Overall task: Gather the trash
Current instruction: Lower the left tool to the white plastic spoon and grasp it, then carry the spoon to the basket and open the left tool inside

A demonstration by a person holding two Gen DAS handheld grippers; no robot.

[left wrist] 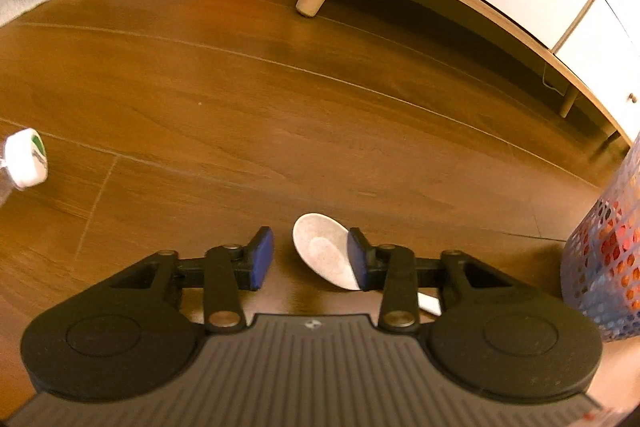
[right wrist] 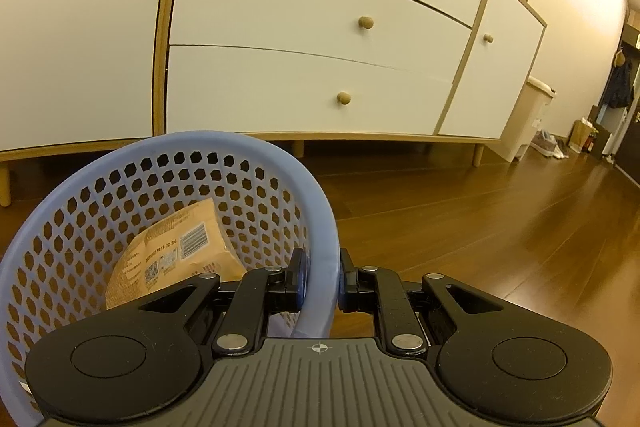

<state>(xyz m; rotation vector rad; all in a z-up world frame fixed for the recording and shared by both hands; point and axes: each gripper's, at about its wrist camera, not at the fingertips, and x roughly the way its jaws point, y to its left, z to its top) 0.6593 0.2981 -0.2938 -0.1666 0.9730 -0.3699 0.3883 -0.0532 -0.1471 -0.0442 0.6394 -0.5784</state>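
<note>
fingers (right wrist: pixel 301 279) gripping basket (right wrist: pixel 168 147), barcoded packet (right wrist: pixel 176 255) inside

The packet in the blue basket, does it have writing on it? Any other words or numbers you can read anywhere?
Tan packet in the basket: a barcode, a QR code and a printed line, too blurred to quote reliably.
Bottle cap on the floor: a green mark, no legible text.
Nothing else carries readable text.

spoon (left wrist: pixel 326 253) handle part hidden, bottle (left wrist: pixel 22 163) cut off

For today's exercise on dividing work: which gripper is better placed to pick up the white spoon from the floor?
Left. The left gripper is open over the white spoon; the right gripper is shut on the blue basket rim.
</note>
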